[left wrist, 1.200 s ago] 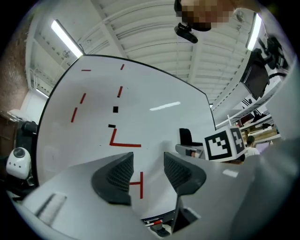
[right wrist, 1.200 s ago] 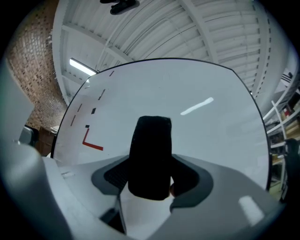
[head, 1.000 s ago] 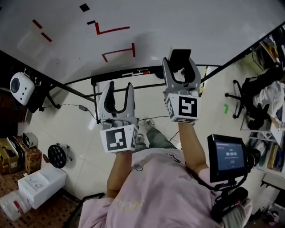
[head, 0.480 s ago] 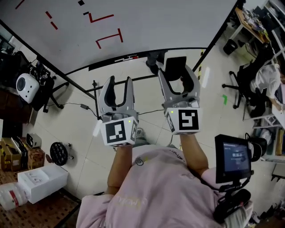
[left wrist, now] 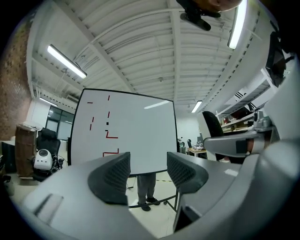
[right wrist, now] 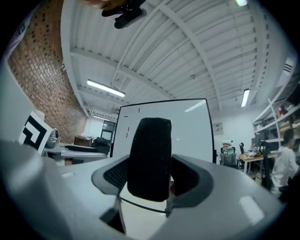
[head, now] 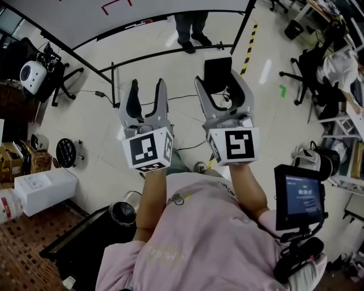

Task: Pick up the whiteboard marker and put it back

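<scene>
Head view: a person in a pink shirt holds two grey plastic grippers out level over a glossy, pale tiled floor. The left gripper has curved fingers standing apart with nothing between them. The right gripper is clamped on a rectangular black block. What may be the marker, a thin pale and red stick, lies on the ledge at the bottom edge of the whiteboard; it is too small to be sure.

Left gripper view: the ribbed dark fingers have just been opening, and the gap is empty. Beyond them the whiteboard carries red strokes.

Right gripper view: the fingers press both sides of the upright, felt-like block, which has rounded corners.
</scene>
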### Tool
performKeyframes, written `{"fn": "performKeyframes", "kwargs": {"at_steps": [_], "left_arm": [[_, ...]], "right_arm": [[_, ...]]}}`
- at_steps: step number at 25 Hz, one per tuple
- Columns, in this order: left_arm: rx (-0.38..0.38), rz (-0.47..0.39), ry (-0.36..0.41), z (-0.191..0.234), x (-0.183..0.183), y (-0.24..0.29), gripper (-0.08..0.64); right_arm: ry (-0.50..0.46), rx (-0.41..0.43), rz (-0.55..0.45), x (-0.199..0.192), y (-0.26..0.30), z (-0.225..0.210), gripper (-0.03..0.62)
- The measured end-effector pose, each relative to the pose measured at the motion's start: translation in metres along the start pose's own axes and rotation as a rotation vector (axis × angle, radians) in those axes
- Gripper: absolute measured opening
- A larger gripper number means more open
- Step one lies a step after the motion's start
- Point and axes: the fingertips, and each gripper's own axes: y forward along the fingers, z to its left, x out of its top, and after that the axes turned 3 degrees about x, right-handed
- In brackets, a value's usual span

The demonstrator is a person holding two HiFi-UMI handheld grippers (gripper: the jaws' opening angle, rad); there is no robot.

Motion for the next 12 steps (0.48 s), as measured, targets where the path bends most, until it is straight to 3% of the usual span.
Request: {"fn": "performKeyframes", "kwargs": {"at_steps": [5,12], "left_arm": [[-0.023,-0.044,-0.034,-0.017,0.026,-0.066,0.232],[-0.031,-0.043,-0.048,-0.011,0.033,-0.104,0.240]], "right_arm": [[-0.009,0.008,-0.002,0.015,-0.055,0.022,0.268],[-0.007,0.004,-0.004,0.032,-0.079,0.029,0.270]]}}
